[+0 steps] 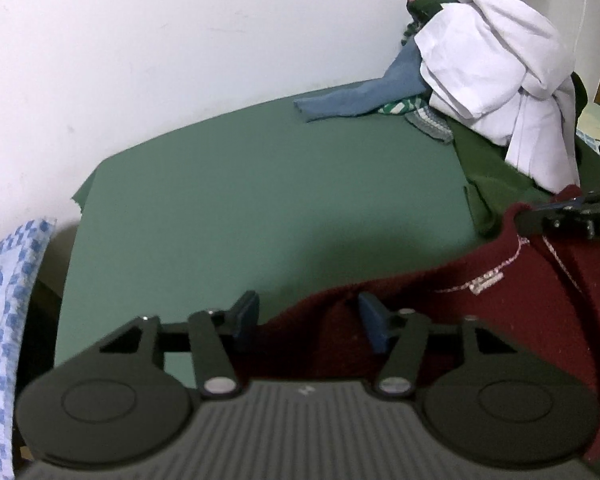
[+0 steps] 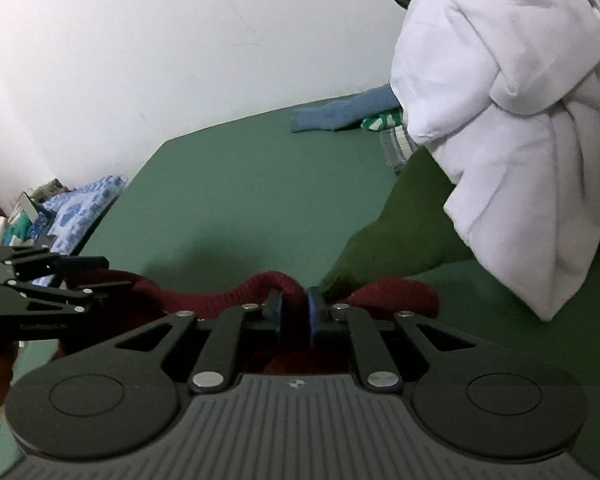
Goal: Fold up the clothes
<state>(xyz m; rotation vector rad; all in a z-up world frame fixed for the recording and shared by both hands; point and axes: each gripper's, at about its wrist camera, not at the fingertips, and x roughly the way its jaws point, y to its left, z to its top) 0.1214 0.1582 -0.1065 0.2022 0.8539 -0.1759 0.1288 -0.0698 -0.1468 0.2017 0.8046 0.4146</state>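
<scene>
A maroon knit sweater (image 1: 440, 312) lies at the near right of the green-covered table (image 1: 240, 184), with a small label showing inside its neck. My left gripper (image 1: 310, 320) is open, its blue pads wide apart, and the sweater's edge lies between them without being pressed. My right gripper (image 2: 294, 308) is shut on a raised fold of the maroon sweater (image 2: 396, 292) at its ribbed edge. The left wrist view catches the right gripper (image 1: 524, 220) at the far right, at the sweater's upper edge. The left gripper (image 2: 100, 280) shows at the left of the right wrist view.
A pile of clothes sits at the back right: a white garment (image 2: 500, 100) on top, a dark green one (image 2: 404, 224) under it, a blue one (image 2: 340, 114) along the wall. A blue-and-white patterned cloth (image 2: 84, 204) lies off the table's left edge.
</scene>
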